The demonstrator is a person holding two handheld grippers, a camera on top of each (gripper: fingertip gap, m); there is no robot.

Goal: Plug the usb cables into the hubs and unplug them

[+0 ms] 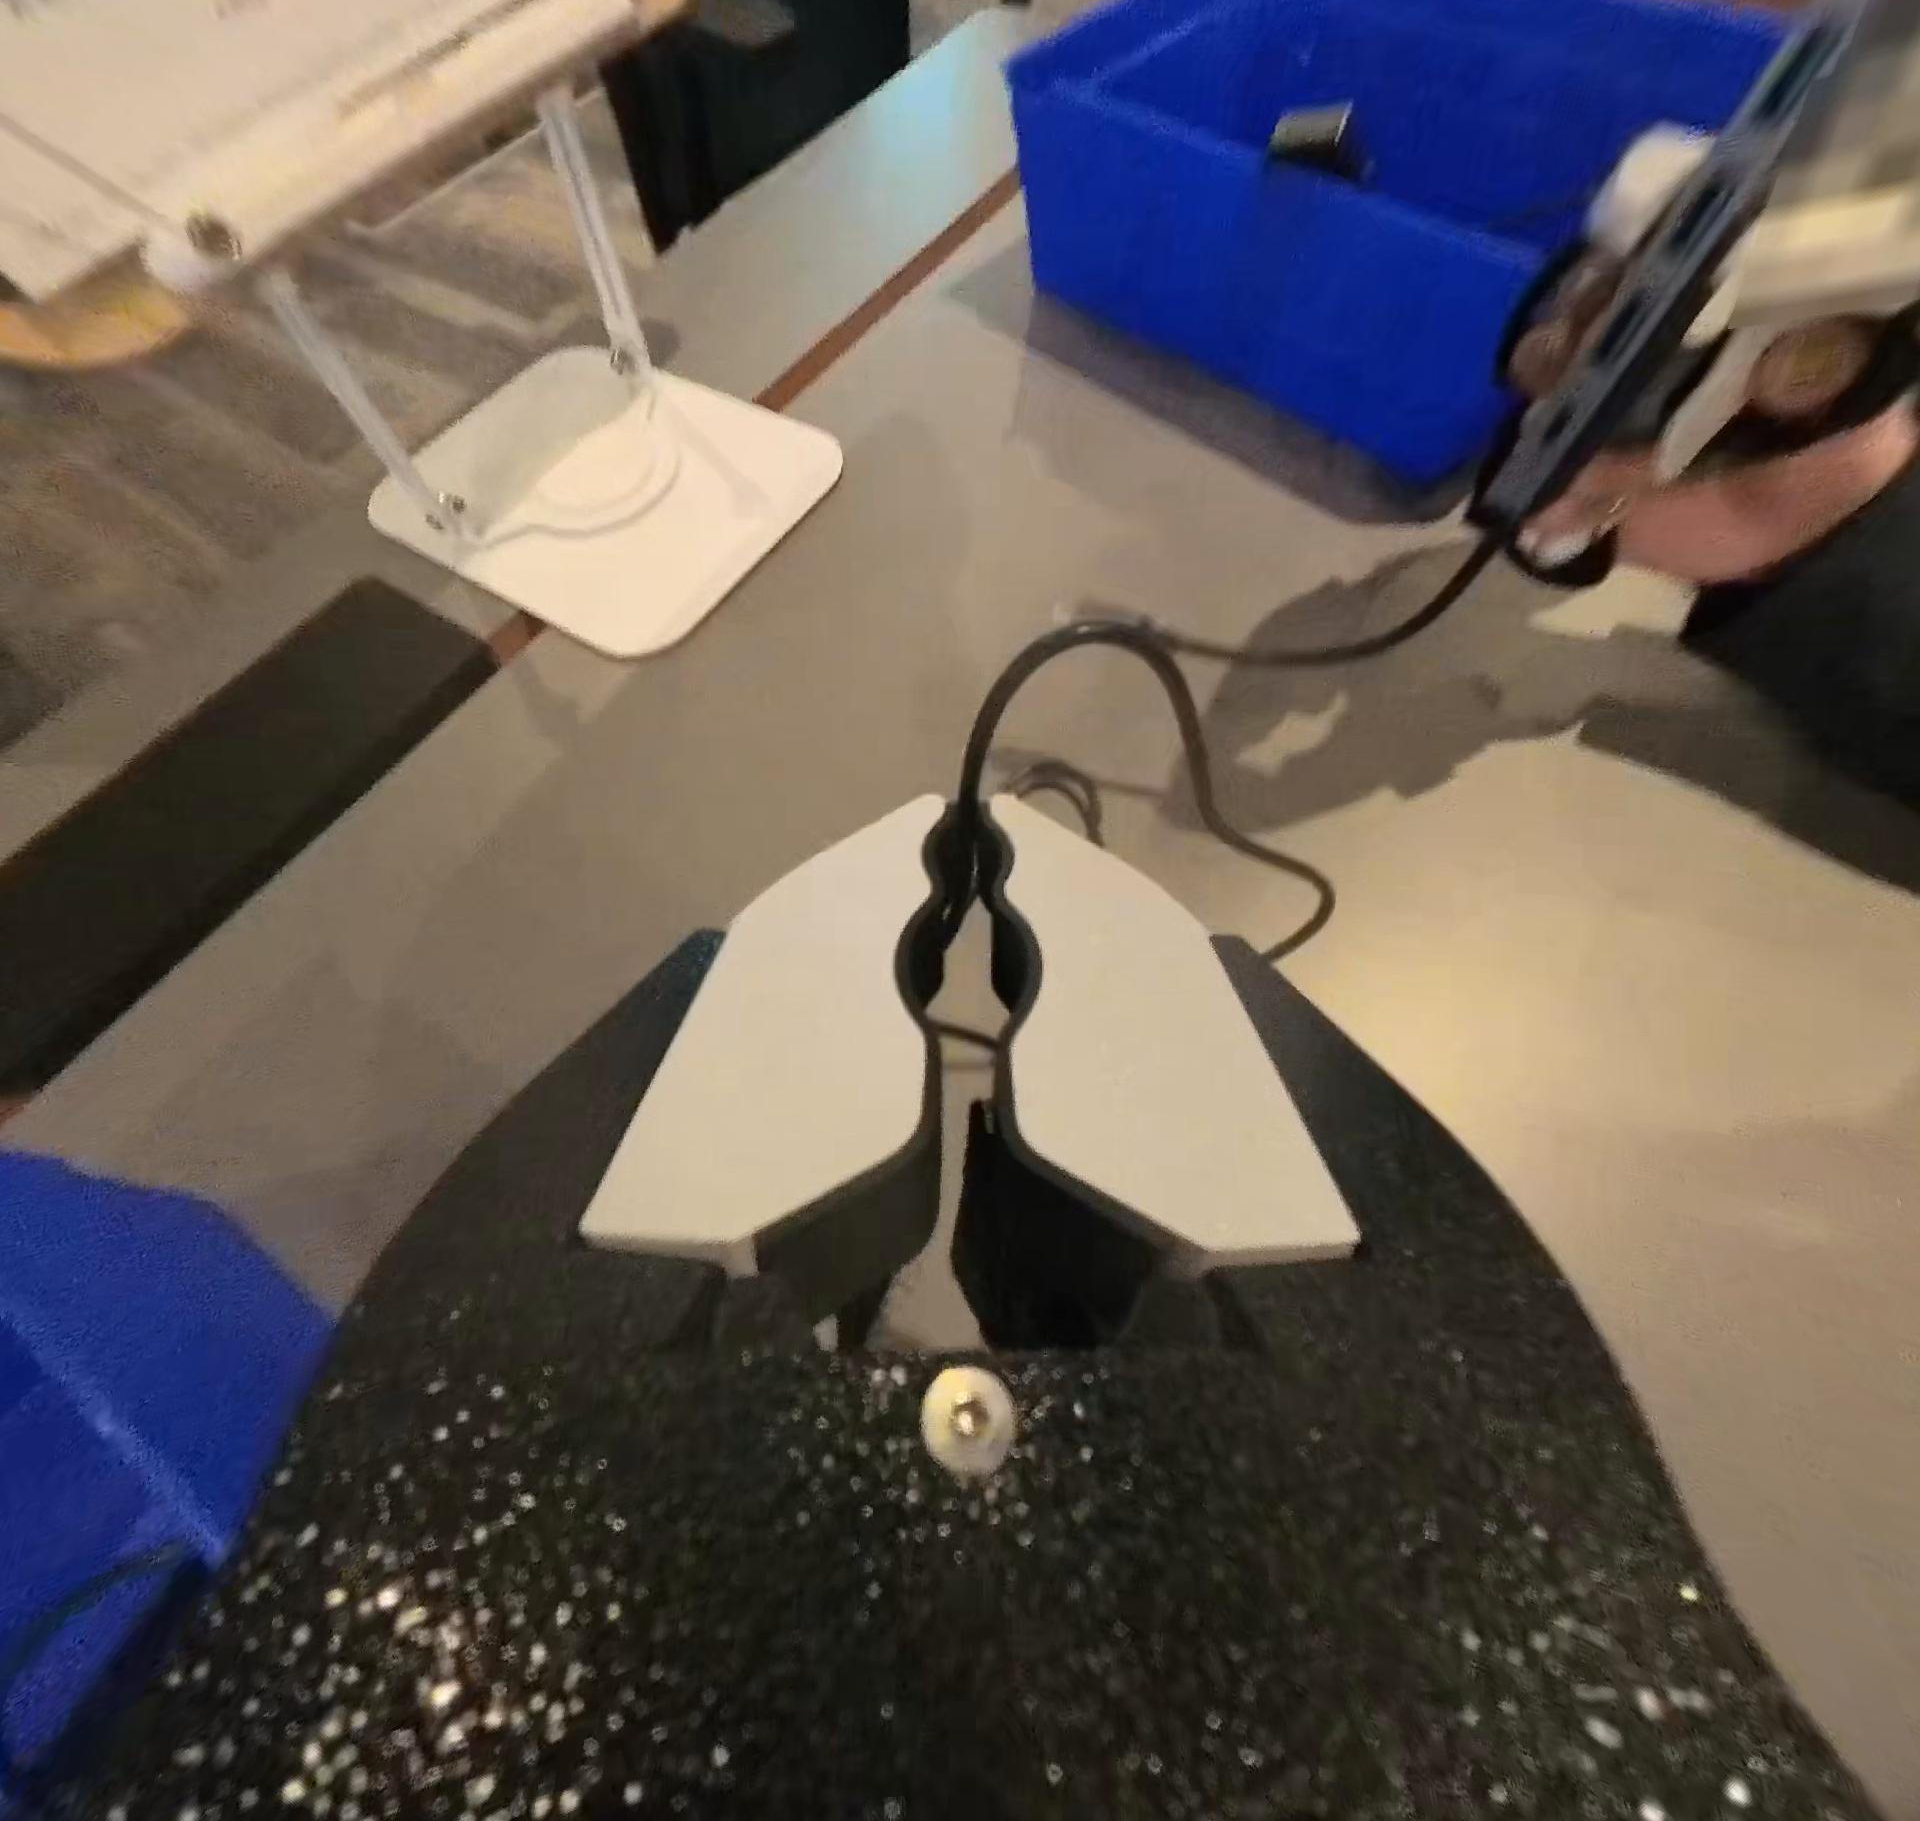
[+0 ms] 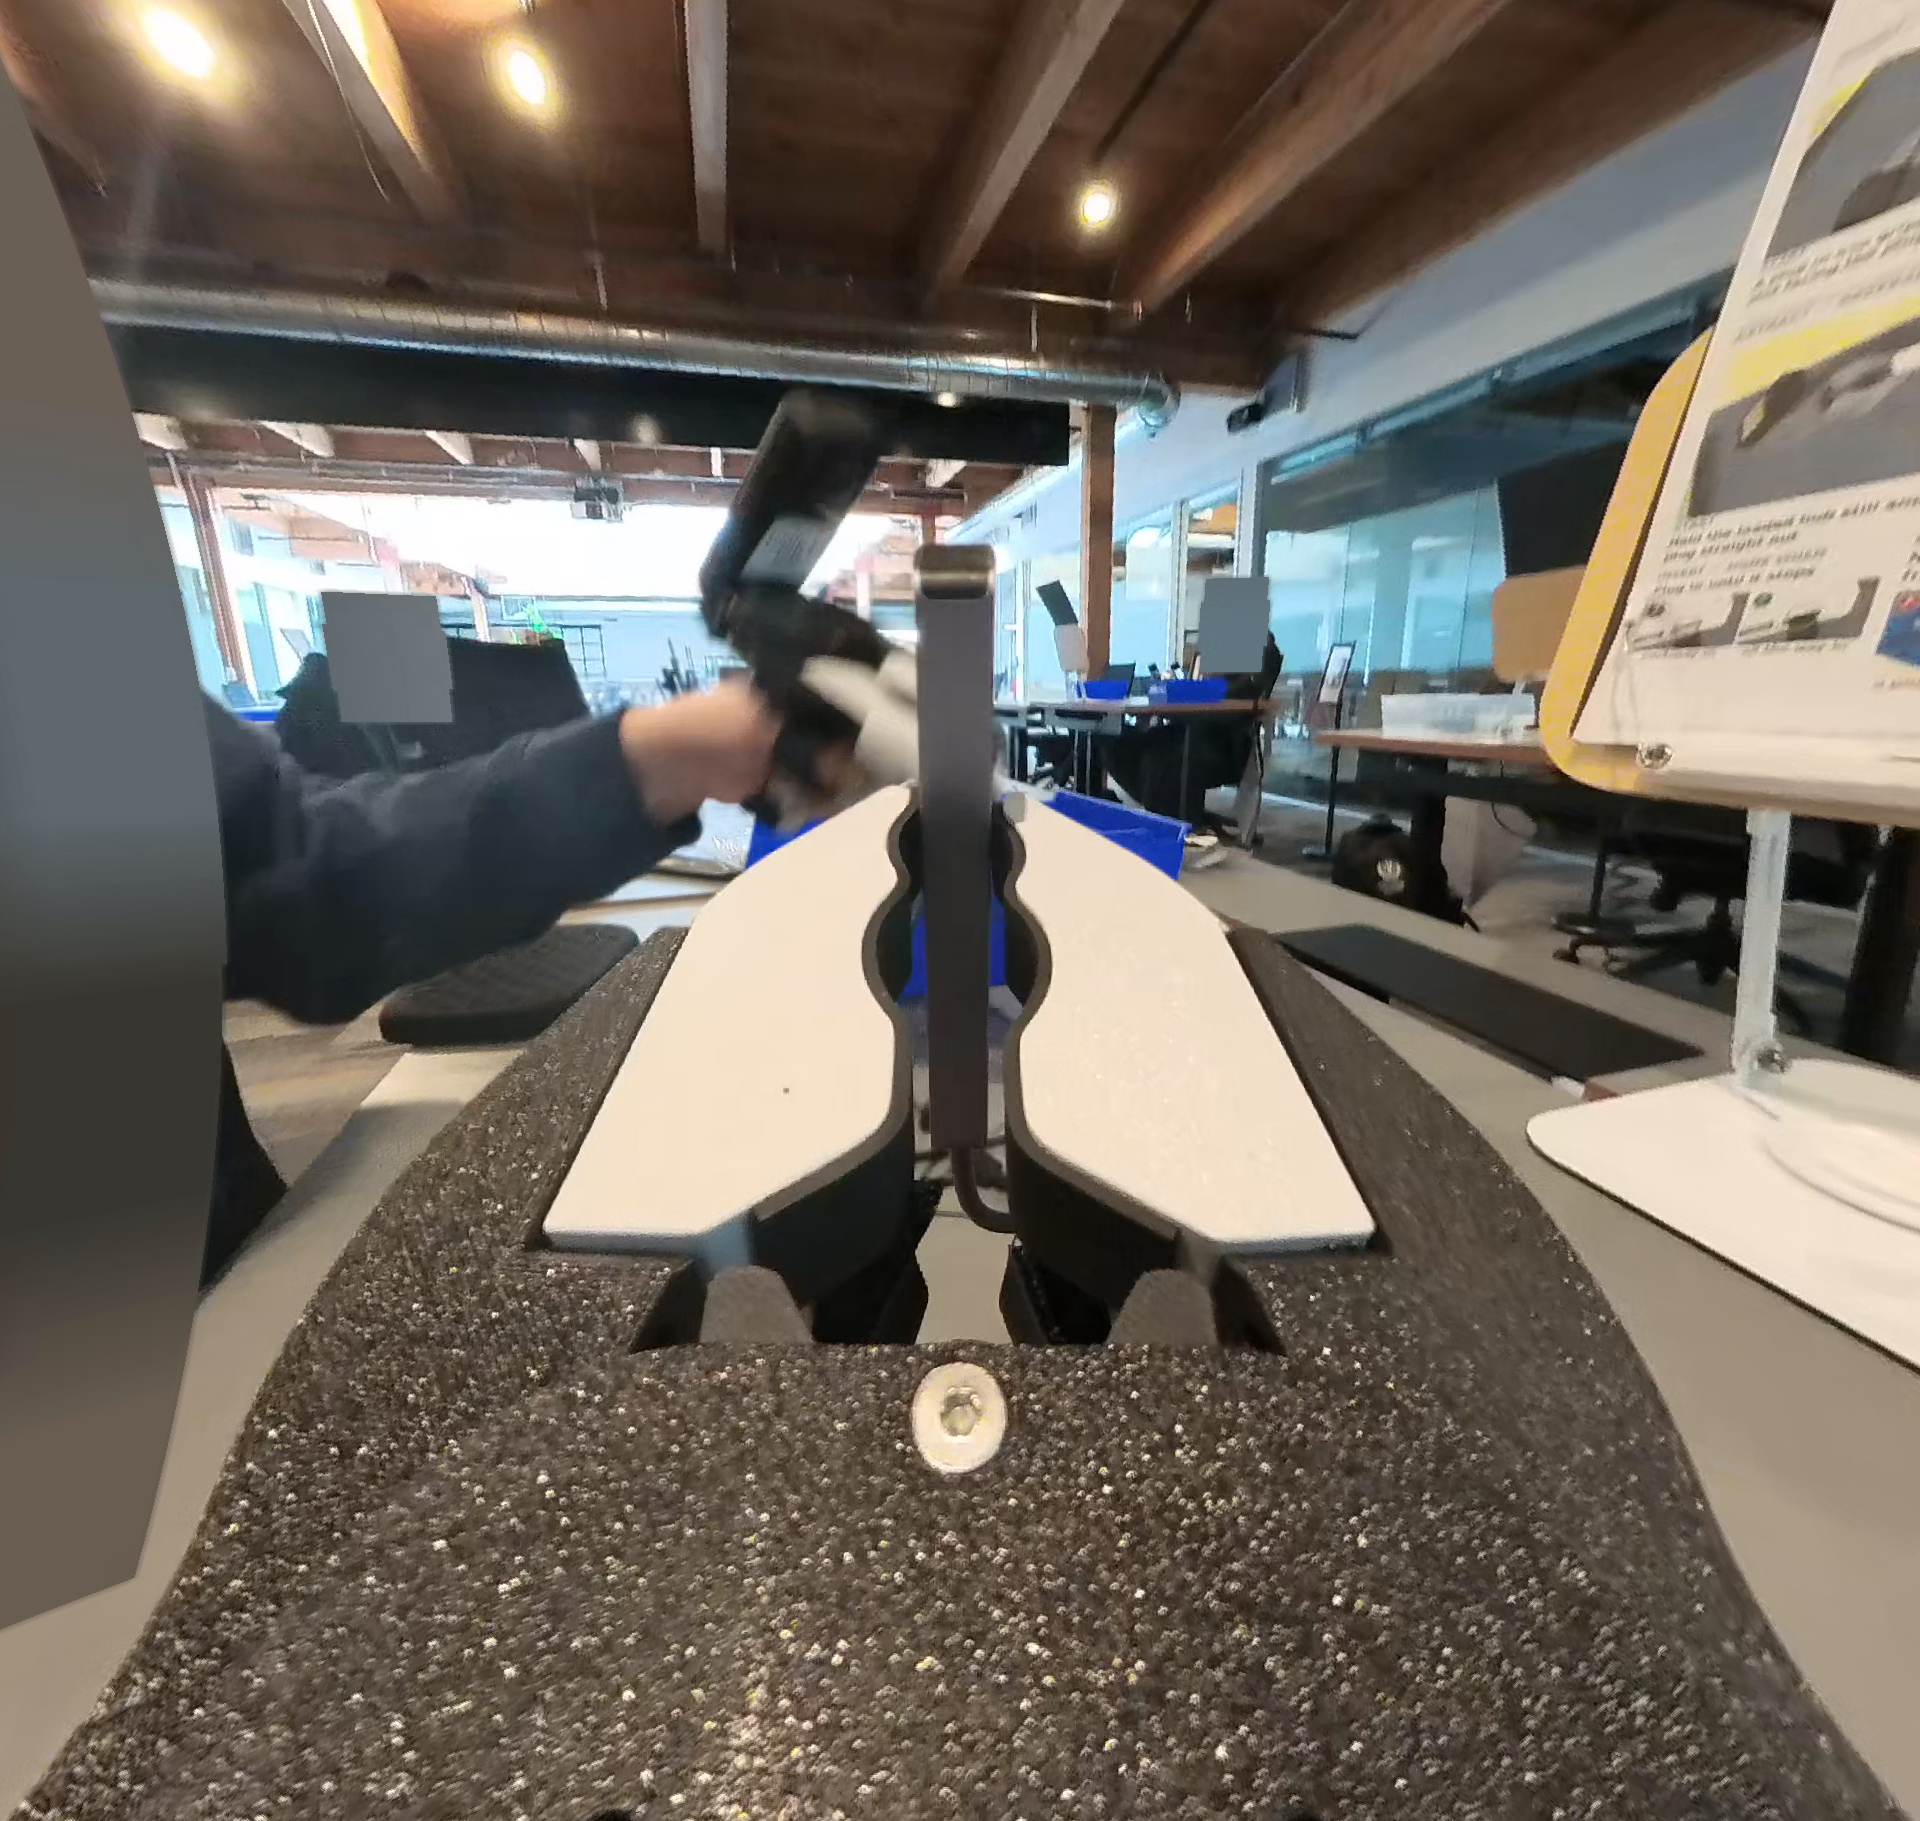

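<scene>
In the left wrist view my left gripper (image 1: pixel 971 821) is shut on a thin black USB cable (image 1: pixel 1091 641) at its fingertips. The cable arches up in front of the tips and drops to the grey table (image 1: pixel 727 836). One strand runs right to the lower end of a dark hub (image 1: pixel 1621 317). The plug is hidden. In the right wrist view my right gripper (image 2: pixel 956 810) is shut on that hub (image 2: pixel 954 732) and holds it upright, its cable (image 2: pixel 982 1205) leaving at the bottom. The left gripper's white fingers (image 2: pixel 862 701) show blurred just behind the hub.
A blue bin (image 1: pixel 1195 244) with a small black item (image 1: pixel 1314 135) stands at the far right of the table. A white document stand (image 1: pixel 613 504) stands at the left, also in the right wrist view (image 2: pixel 1766 1179). Another blue bin (image 1: pixel 114 1304) is close at lower left.
</scene>
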